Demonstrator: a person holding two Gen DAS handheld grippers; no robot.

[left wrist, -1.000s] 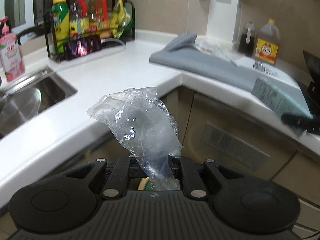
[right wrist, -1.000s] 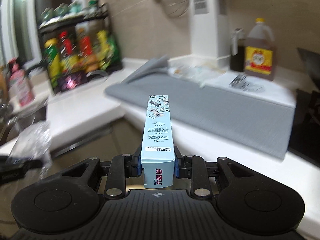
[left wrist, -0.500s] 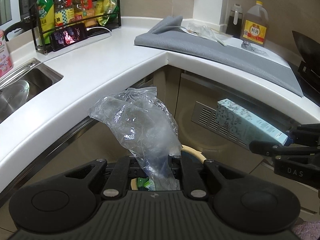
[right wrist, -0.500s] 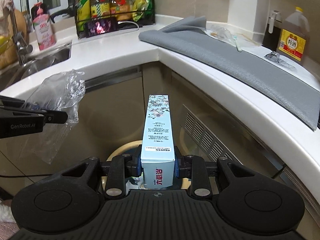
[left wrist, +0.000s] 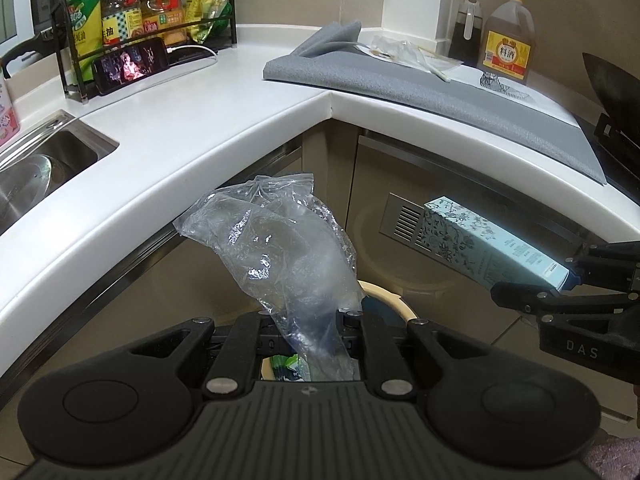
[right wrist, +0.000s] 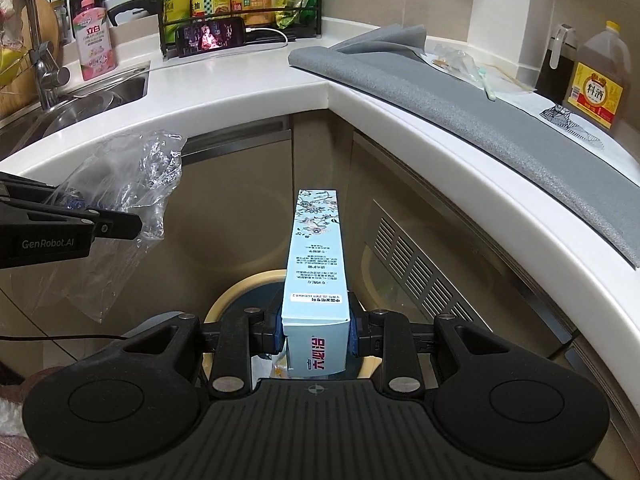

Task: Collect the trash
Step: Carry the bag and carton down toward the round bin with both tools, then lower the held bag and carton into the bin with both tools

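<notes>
1. Left wrist: my left gripper [left wrist: 311,320] pinches the crumpled clear plastic bag [left wrist: 280,248], which rises up and away above the round bin [left wrist: 394,300]. My right gripper [left wrist: 560,280] comes in from the right, its box [left wrist: 492,240] pointing up-left.

2. Right wrist: my right gripper [right wrist: 316,330] clamps the pale blue box [right wrist: 316,256], its long axis straight ahead, above the bin [right wrist: 240,292], below the counter [right wrist: 248,92].

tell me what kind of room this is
A home kitchen, most likely: a steel sink set into a white corner countertop, a rack of sauce and oil bottles, and a jug of cooking wine by the wall.
</notes>
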